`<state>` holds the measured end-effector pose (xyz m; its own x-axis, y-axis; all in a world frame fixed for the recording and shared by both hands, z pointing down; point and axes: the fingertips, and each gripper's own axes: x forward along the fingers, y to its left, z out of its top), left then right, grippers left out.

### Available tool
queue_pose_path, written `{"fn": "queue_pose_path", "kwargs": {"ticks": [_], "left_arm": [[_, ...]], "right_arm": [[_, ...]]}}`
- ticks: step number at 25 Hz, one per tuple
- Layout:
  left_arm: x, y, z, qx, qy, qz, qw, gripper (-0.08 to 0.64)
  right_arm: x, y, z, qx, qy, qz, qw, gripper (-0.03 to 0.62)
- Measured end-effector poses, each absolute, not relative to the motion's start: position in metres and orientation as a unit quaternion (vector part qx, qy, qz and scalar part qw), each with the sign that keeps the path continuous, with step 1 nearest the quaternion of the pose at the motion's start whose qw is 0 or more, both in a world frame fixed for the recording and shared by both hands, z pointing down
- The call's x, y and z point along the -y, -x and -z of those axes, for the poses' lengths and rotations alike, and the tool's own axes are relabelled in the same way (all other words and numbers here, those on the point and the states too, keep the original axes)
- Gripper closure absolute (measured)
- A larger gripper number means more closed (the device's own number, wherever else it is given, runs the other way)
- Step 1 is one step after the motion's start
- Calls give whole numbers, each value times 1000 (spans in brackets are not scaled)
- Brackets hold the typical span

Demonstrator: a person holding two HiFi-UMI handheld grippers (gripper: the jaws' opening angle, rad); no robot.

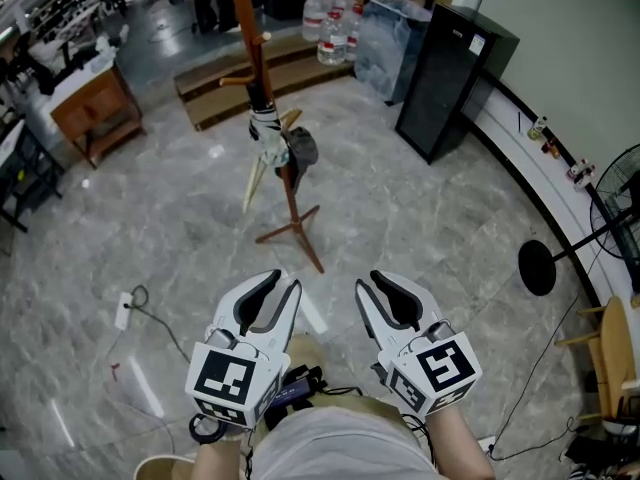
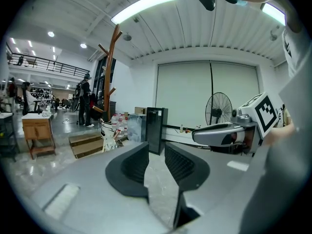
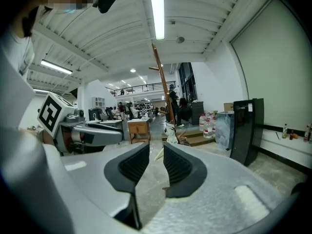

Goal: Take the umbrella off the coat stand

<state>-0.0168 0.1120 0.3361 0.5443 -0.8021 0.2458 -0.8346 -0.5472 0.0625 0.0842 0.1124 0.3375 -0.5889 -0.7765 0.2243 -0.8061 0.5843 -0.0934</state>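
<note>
A brown wooden coat stand rises from the marble floor ahead of me. On it hangs a folded black-and-white umbrella with a cream end slanting down to the left, and a dark item hangs beside it. My left gripper and right gripper are side by side low in the head view, well short of the stand. Both are open by a narrow gap with nothing between the pads. The left gripper view shows the umbrella far off past the left gripper. The right gripper view shows the umbrella beyond the right gripper.
A black cabinet stands at the back right with water bottles beside it. A wooden desk is at the left and a low wooden platform behind the stand. A fan base and a power strip lie on the floor.
</note>
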Motion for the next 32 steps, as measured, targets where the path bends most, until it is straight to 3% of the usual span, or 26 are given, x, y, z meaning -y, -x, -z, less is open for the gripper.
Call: {"fn": "queue_pose_path", "kwargs": {"ticks": [32], "left_arm": [[91,92,-325,464,-876,-98,87,456]], "right_arm": [[89,-11,-321,884,-449,-98,88,506]]}}
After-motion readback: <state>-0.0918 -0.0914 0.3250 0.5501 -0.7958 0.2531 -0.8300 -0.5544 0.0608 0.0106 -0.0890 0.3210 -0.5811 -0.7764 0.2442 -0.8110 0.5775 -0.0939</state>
